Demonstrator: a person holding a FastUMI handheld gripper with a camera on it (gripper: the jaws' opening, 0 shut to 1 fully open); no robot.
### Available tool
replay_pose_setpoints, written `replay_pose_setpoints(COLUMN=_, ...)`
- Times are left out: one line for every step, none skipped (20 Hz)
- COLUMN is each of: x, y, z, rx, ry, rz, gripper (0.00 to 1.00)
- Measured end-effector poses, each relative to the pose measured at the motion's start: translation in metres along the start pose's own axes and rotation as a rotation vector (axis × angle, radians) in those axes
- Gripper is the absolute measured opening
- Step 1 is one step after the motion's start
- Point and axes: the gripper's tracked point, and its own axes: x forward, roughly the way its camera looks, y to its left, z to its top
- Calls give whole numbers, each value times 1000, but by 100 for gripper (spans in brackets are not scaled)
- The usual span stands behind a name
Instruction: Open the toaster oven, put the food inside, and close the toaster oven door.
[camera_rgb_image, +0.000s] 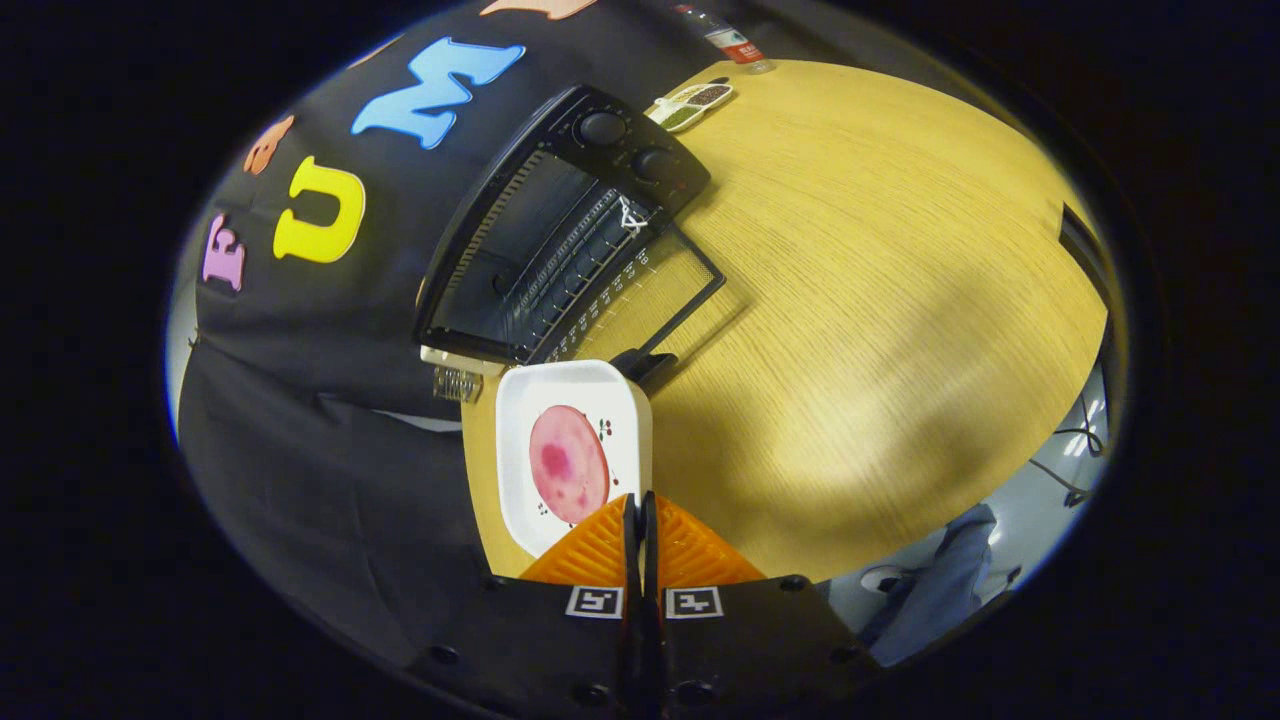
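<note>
- At the near edge of the white dish (520, 470): the tool (640, 525), its two fingers drawn together with only a thin slit between them. They appear to pinch the dish's near rim, though the contact itself is hidden, so a firm hold is a judgement only.
- In the dish: one round pink slice of food (568, 463), lying flat, just ahead of the fingertips. The dish appears lifted, overlapping the counter (860, 330) edge.
- Beyond the dish's far rim: the toaster oven (560, 230), door (650, 295) already dropped open, its dark handle just beside the dish's far corner.
- Inside the oven: a wire rack (575, 265), cavity otherwise dark.
- Key relation: the oven mouth lies straight beyond the dish, along the line of the fingers; the coming move looks to be a forward carry over the open door onto the rack.
- Beyond the oven: a small two-part tray (692, 103) and a bottle (728, 38).
- Well away from the dish, below the counter: a person's leg and shoe (930, 585).
</note>
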Motion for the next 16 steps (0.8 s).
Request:
replay_pose_setpoints(x=2, y=4, z=0, rx=31, ry=-21, rz=1, gripper=2)
replay_pose_setpoints(x=5, y=7, z=0, rx=59, ry=-40, rz=0, gripper=2)
replay_pose_setpoints(x=9, y=10, z=2, rx=86, ry=-61, rz=-3, gripper=2)
replay_pose_setpoints(x=12, y=13, z=3, rx=109, ry=-79, rz=-5, gripper=2)
replay_pose_setpoints(x=15, y=16, z=5, rx=132, ry=-98, rz=-6, gripper=2)
replay_pose_setpoints(x=21, y=20, z=7, rx=152, ry=-115, rz=-7, gripper=2)
replay_pose_setpoints(x=24, y=23, z=9, rx=173, ry=-130, rz=-7, gripper=2)
replay_pose_setpoints(x=28, y=29, z=12, rx=192, ry=-143, rz=-4, gripper=2)
replay_pose_setpoints(x=33, y=33, z=15, rx=209, ry=-157, rz=-2, gripper=2)
replay_pose_setpoints(x=36, y=38, z=19, rx=225, ry=-169, rz=1, gripper=2)
replay_pose_setpoints(x=41, y=41, z=23, rx=245, ry=-180, rz=2, gripper=2)
replay_pose_setpoints(x=45, y=45, z=26, rx=272, ry=-188, rz=3, gripper=2)
replay_pose_setpoints(x=50, y=49, z=30, rx=302, ry=-195, rz=5, gripper=2)
replay_pose_setpoints(x=56, y=53, z=34, rx=327, ry=-201, rz=7, gripper=1)
replay_pose_setpoints(x=62, y=56, z=39, rx=345, ry=-210, rz=7, gripper=2)
replay_pose_setpoints(x=67, y=59, z=44, rx=359, ry=-220, rz=4, gripper=2)
